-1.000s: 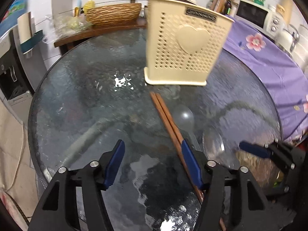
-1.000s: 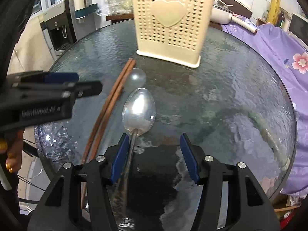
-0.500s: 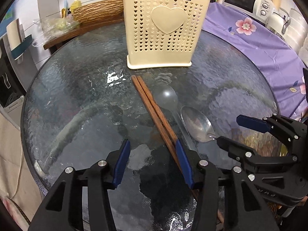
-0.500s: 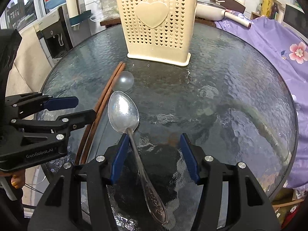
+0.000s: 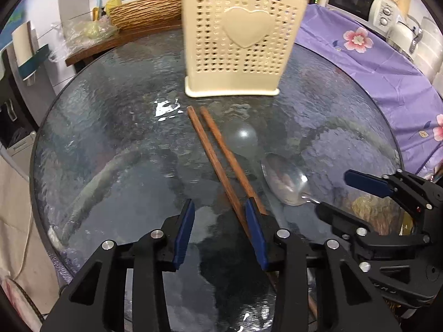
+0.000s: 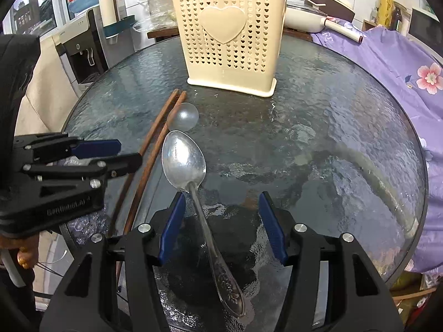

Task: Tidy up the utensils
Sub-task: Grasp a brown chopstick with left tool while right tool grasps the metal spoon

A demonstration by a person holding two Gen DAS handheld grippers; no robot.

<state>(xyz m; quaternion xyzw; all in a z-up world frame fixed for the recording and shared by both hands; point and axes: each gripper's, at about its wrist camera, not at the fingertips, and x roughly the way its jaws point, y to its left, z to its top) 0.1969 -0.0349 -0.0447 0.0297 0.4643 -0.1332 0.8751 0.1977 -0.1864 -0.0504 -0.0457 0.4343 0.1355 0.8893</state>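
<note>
Only the right wrist view shows the metal spoon's (image 6: 191,171) handle lying between the right gripper's (image 6: 221,227) half-open pads, seemingly untouched. The left gripper (image 5: 220,232), jaws just narrowing, straddles bare glass beside the chopsticks (image 5: 221,160). The table (image 5: 110,138) lies open toward the cream holder (image 5: 238,41).

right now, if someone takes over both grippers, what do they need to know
Left gripper: jaws have just been closing, nothing gripped; the chopsticks pass under its right pad on the glass table.
Right gripper: jaws open astride the metal spoon handle, not pressing it.
A clear plastic spoon lies between chopsticks and metal spoon.
Done: nothing from the table is in the cream holder yet.
Left: all three.
</note>
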